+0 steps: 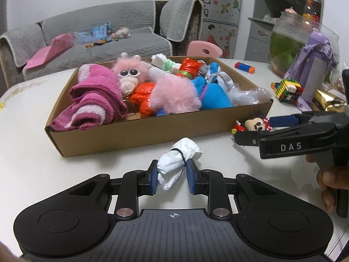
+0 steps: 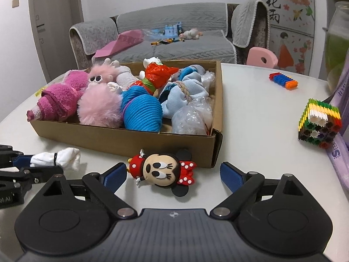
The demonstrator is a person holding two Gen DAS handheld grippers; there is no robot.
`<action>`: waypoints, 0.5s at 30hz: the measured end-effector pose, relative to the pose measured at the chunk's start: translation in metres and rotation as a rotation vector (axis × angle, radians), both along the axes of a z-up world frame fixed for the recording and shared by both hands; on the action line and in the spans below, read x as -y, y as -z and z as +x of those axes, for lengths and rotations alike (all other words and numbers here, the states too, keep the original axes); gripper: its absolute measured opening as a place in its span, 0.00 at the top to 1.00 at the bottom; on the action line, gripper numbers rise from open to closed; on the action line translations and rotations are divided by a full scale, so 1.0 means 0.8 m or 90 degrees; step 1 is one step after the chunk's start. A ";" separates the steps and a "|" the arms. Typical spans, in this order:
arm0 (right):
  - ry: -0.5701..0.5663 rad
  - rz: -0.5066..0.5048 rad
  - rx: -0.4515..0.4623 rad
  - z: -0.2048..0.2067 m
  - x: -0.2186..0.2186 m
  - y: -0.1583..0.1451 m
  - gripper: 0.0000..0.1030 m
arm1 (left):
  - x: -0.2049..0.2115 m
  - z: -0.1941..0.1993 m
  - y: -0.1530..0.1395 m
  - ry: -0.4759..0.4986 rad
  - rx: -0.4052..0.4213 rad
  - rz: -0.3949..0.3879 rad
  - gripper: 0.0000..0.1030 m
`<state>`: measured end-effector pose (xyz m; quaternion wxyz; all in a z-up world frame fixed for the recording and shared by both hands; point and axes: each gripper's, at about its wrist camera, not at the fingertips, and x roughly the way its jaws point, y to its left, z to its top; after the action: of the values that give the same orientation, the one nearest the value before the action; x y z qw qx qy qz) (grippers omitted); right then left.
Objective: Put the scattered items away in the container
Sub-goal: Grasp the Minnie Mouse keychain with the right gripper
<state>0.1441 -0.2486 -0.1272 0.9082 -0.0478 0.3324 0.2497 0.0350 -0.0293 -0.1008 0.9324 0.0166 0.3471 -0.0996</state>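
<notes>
Left tongs (image 1: 171,174): pinching the white tied cloth bundle (image 1: 177,161) on the white desk (image 1: 32,131), ready to lift.
Right tongs (image 2: 173,173): spread wide, straddling the Minnie Mouse figure (image 2: 162,171) lying by the box corner.
Brown cardboard box (image 1: 139,131): already crowded, just beyond both.

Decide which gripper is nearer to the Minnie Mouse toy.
Right. The right gripper is open with the Minnie Mouse toy lying between its fingers. The left gripper is farther left, closed on the white bundle.
</notes>
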 end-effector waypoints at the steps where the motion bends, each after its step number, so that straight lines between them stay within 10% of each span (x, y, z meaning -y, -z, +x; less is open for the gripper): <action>1: 0.002 -0.007 0.000 0.000 -0.003 0.001 0.10 | -0.002 0.001 0.001 -0.005 -0.003 -0.002 0.69; 10: 0.041 -0.058 0.006 0.000 -0.035 0.003 0.04 | -0.010 -0.006 -0.003 -0.007 -0.009 -0.011 0.69; 15: 0.072 -0.044 0.019 -0.009 -0.018 -0.001 0.38 | -0.010 -0.014 -0.004 -0.004 -0.003 -0.018 0.69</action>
<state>0.1370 -0.2342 -0.1263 0.9235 -0.0643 0.3295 0.1855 0.0241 -0.0210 -0.0976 0.9321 0.0017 0.3477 -0.1016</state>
